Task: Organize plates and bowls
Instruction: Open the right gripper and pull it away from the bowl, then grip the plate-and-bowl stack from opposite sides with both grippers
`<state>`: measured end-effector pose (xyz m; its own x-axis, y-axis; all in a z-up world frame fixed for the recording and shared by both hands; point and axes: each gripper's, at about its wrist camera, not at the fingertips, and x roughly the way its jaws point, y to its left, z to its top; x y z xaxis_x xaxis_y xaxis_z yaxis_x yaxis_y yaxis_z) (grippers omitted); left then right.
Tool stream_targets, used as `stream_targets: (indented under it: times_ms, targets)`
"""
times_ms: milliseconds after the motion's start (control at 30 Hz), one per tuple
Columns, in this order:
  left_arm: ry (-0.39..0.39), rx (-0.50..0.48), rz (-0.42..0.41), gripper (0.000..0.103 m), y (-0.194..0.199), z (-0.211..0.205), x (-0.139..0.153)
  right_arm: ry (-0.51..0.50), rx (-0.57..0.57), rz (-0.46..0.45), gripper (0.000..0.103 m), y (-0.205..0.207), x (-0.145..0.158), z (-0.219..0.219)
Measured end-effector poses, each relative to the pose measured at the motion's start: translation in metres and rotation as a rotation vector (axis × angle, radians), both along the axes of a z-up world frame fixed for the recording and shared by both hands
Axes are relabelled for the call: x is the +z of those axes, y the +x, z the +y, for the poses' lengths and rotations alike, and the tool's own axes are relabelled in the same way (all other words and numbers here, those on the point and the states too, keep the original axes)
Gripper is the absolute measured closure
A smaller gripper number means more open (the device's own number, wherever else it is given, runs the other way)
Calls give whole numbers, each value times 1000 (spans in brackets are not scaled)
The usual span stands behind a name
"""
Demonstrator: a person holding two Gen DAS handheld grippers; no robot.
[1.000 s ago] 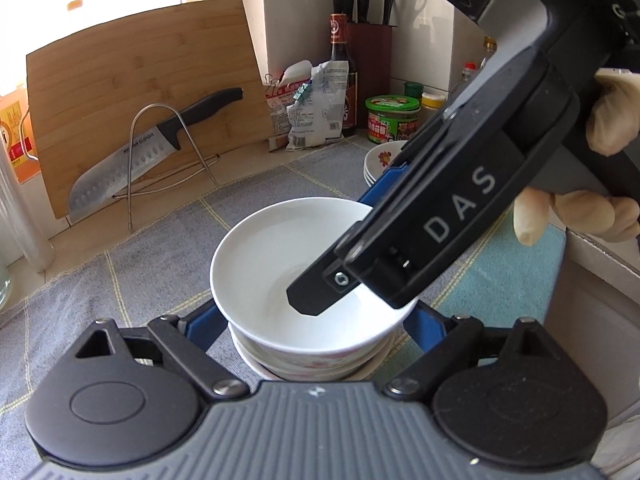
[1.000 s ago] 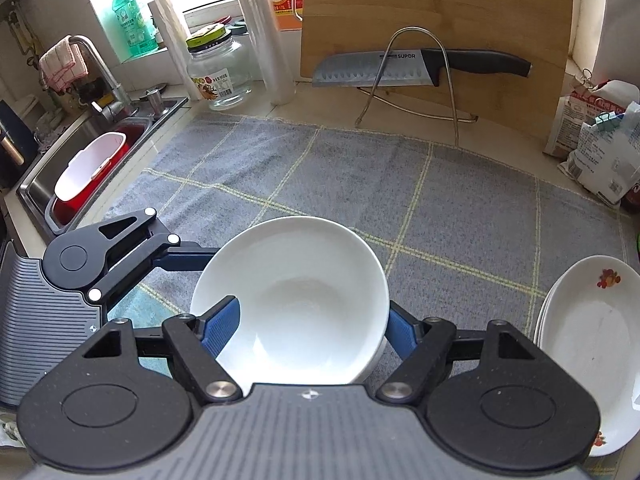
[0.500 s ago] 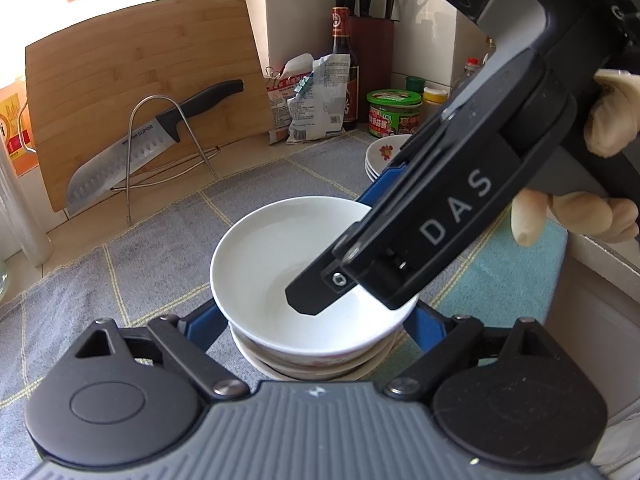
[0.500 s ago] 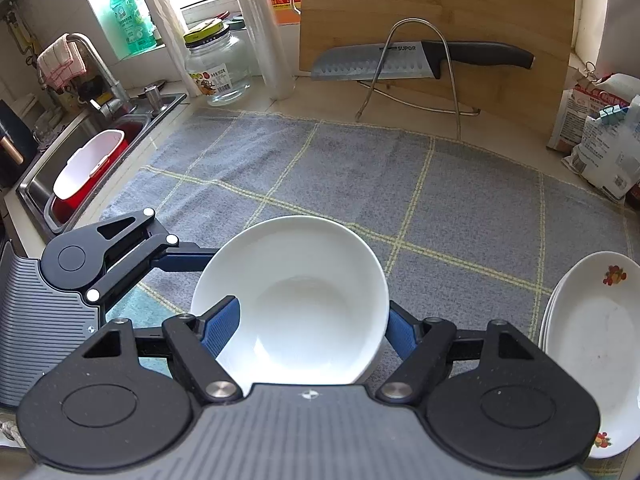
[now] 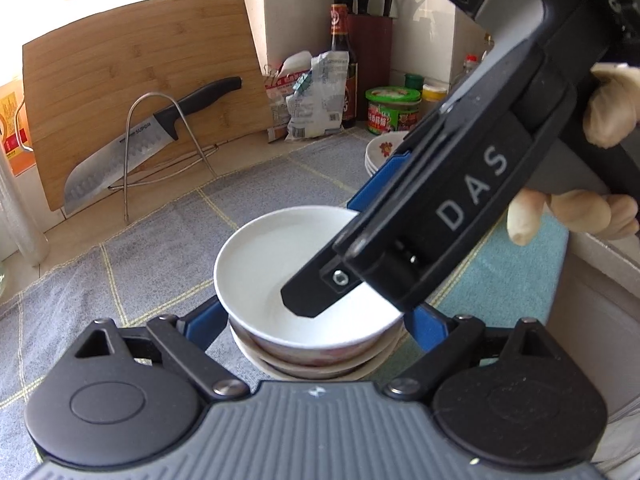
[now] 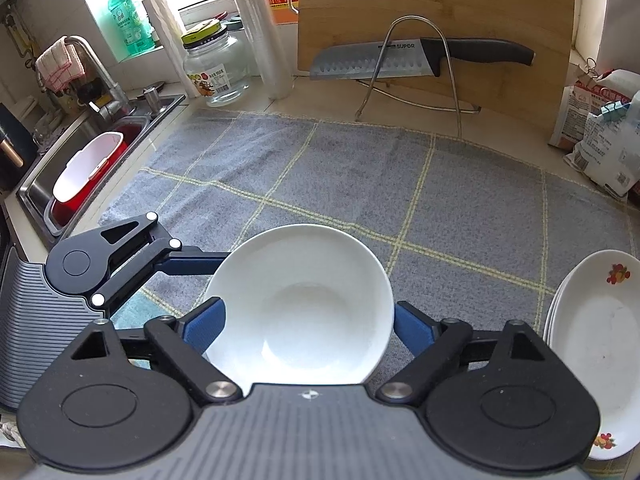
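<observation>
A white bowl (image 5: 280, 256) tops a small stack of bowls (image 5: 316, 364) on the grey checked cloth. My left gripper (image 5: 312, 320) is open, its blue pads (image 5: 204, 320) on either side of the stack. My right gripper (image 6: 308, 324) is open, its blue pads (image 6: 204, 320) on either side of the top bowl (image 6: 304, 300); in the left wrist view it reaches down over the bowl's right side. I cannot tell whether any pad touches a bowl. A stack of oval flowered plates (image 6: 592, 344) lies to the right; it also shows in the left wrist view (image 5: 384, 150).
A bamboo cutting board (image 6: 432, 12) leans at the back with a knife (image 6: 400, 62) on a wire stand. Food bags (image 6: 600, 128) and jars (image 5: 392, 110) stand nearby. A sink (image 6: 88, 160) with a red-and-white tub, a glass jar (image 6: 216, 66) and film rolls are at the left.
The left wrist view has pulled back and up slightly, so the bowl stack looks lower and smaller. The right wrist view is almost unchanged. Both grippers stay open around the bowls.
</observation>
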<state>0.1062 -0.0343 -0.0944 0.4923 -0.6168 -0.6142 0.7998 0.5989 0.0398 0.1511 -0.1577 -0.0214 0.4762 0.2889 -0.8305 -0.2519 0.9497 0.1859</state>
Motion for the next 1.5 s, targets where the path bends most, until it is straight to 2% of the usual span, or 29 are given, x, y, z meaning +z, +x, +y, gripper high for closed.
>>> stream_targets:
  times_ms: [200,467,767,967,1100,1233,1367,1500]
  targets:
    - [-12,-8,-3,4,-2,4,1,-2,-1,-27,0,-3,5,1]
    - [-15,-30,0,3,-4,18,7,-13,6,-48,0,-10,6,2]
    - [-12,4,101,3,5,40,-11,-19,70,-97,0,-29,9,-5]
    - [24,50,142,3,7,40,-27,-48,174,-133,0,-48,7,-14]
    - [63,92,147,3,6,34,-36,-71,231,-125,0,-53,-8,-23]
    - [107,106,159,3,6,26,-46,-127,235,-91,0,-48,-40,-30]
    - [159,71,171,3,5,18,-55,-198,231,-69,0,-39,-71,-25]
    - [177,21,155,1,9,14,-58,-219,247,-67,0,-36,-88,-15]
